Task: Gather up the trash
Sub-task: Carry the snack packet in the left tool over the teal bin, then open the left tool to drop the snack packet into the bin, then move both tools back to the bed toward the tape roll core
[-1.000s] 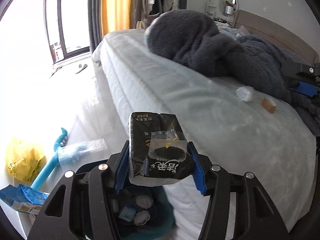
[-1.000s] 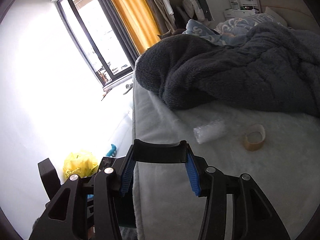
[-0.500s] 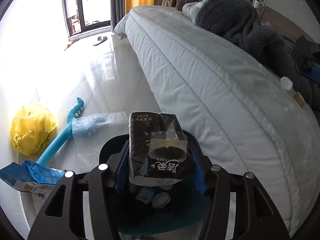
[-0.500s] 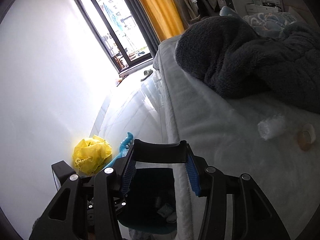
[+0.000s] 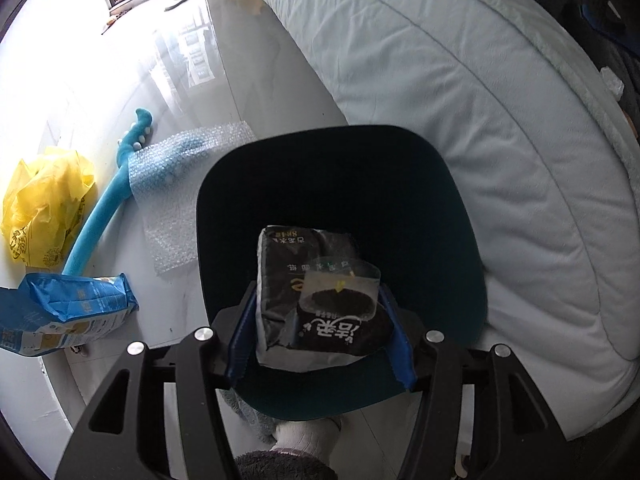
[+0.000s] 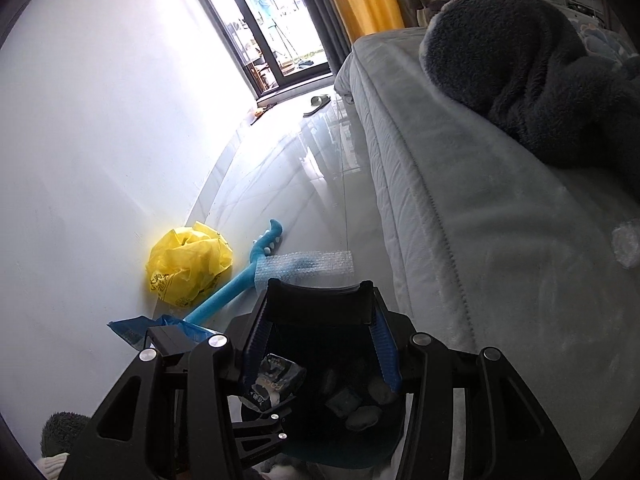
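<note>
Left wrist view shows your left gripper (image 5: pixel 320 332) pinching the black tissue pack (image 5: pixel 316 300) between its fingers above the dark bin (image 5: pixel 460 220), while your right gripper (image 6: pixel 320 336) fingers clamp the bin's rim.

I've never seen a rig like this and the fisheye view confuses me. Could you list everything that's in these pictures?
Tissue pack: one, black, clamped over the bin.
Bin: one, dark teal, on the floor beside the bed, scraps inside.
Bed: one, pale grey.
Blanket: one, dark grey, heaped on the bed.
White wad: one, on the bed.
Plastic bag: one, yellow, against the wall.
Blue stick: one, on the floor.
Bubble wrap: one sheet, clear, over the stick.
Blue packet: one, on the floor.
Slipper: one, by the window.
Left gripper: holds the pack.
Right gripper: grips the bin's rim.
</note>
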